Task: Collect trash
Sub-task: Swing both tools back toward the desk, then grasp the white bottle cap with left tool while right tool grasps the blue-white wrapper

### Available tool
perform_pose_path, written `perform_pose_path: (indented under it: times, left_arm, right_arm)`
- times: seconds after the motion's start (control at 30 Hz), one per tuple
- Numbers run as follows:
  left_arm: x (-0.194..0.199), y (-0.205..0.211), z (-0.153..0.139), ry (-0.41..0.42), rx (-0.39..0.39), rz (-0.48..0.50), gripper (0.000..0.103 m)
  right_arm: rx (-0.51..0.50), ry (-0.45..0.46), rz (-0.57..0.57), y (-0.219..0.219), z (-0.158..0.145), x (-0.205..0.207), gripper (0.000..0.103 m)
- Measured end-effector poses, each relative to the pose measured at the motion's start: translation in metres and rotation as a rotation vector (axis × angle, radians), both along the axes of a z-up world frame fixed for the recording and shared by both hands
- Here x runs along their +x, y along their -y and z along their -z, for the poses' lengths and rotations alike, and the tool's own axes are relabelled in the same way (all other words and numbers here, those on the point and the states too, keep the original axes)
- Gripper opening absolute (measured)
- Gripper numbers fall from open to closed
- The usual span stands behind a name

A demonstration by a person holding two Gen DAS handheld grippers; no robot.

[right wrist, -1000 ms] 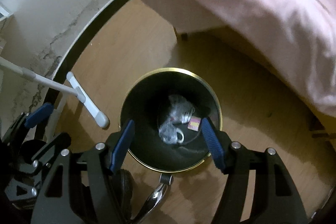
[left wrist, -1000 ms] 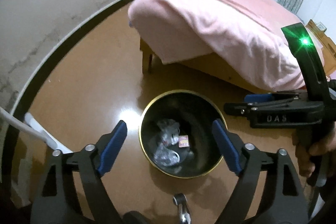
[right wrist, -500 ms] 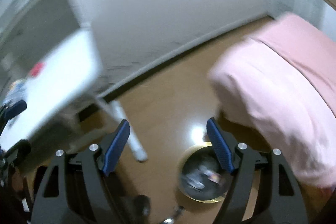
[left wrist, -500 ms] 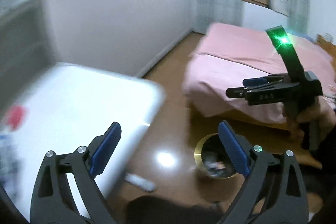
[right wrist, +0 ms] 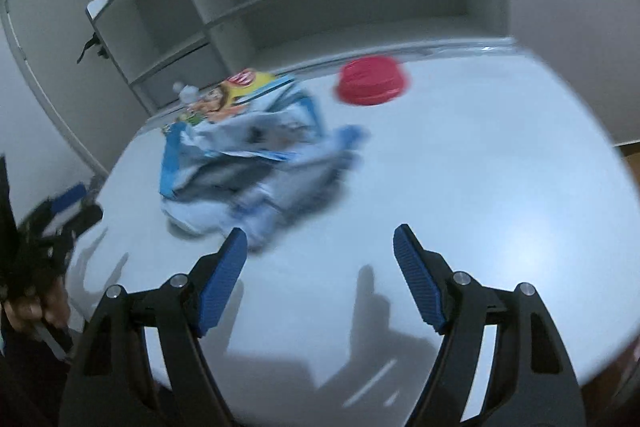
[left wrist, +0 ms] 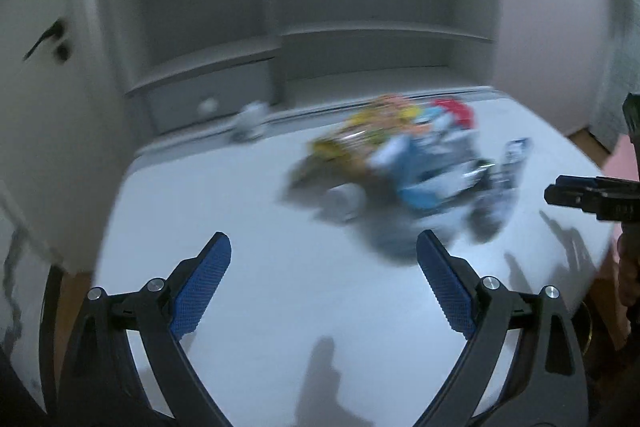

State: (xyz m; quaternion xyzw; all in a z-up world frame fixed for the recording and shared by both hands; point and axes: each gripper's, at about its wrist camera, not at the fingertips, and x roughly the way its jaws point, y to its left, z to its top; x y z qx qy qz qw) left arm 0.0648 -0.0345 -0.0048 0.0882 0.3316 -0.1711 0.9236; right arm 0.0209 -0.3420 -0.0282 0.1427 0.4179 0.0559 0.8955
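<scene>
A blurred pile of trash (left wrist: 400, 155) lies on the white table (left wrist: 280, 287): yellow snack bag, blue-and-white wrappers, something red behind. My left gripper (left wrist: 323, 239) hangs open over the table, short of the pile, nothing between its blue pads. In the right wrist view the crumpled blue-and-white wrappers (right wrist: 248, 163) lie ahead and left, a yellow snack bag (right wrist: 236, 95) behind them, a red lid-like piece (right wrist: 372, 81) further back. My right gripper (right wrist: 320, 231) is open and empty; its left fingertip overlaps the wrappers' near edge.
A grey shelf unit (left wrist: 320, 27) stands against the wall behind the table. A door with a dark handle (left wrist: 44, 41) is at the left. The right gripper (left wrist: 560, 189) shows at the left wrist view's right edge, the left gripper (right wrist: 72, 203) at the right wrist view's left edge.
Both grippers have swung up and away from the black bin on the floor to the white table with the trash pile. The bed and the bin have left both views.
</scene>
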Motion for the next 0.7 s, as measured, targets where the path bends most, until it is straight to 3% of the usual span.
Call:
perform_pose_path:
  times: [0.27,0.37,0.43,0.7]
  left_arm:
    - [0.017,-0.025,0.022,-0.058,-0.027,-0.027,0.091]
    - [0.028,-0.022,0.025,-0.074,-0.02,0.004,0.091]
    - [0.037,-0.015,0.029,-0.075,-0.005,0.022,0.091]
    - [0.075,0.015,0.041,-0.138,-0.022,0.065,0.091]
  right_arm:
    - [0.098,-0.074,0.019,-0.033,0.014,0.045,0.072]
    - [0.111,-0.101,0.032,-0.032,0.02,0.051,0.062]
    - [0.14,-0.103,0.031,-0.027,0.021,0.047,0.052]
    - [0.109,-0.06,0.008,-0.021,0.002,0.022,0.05]
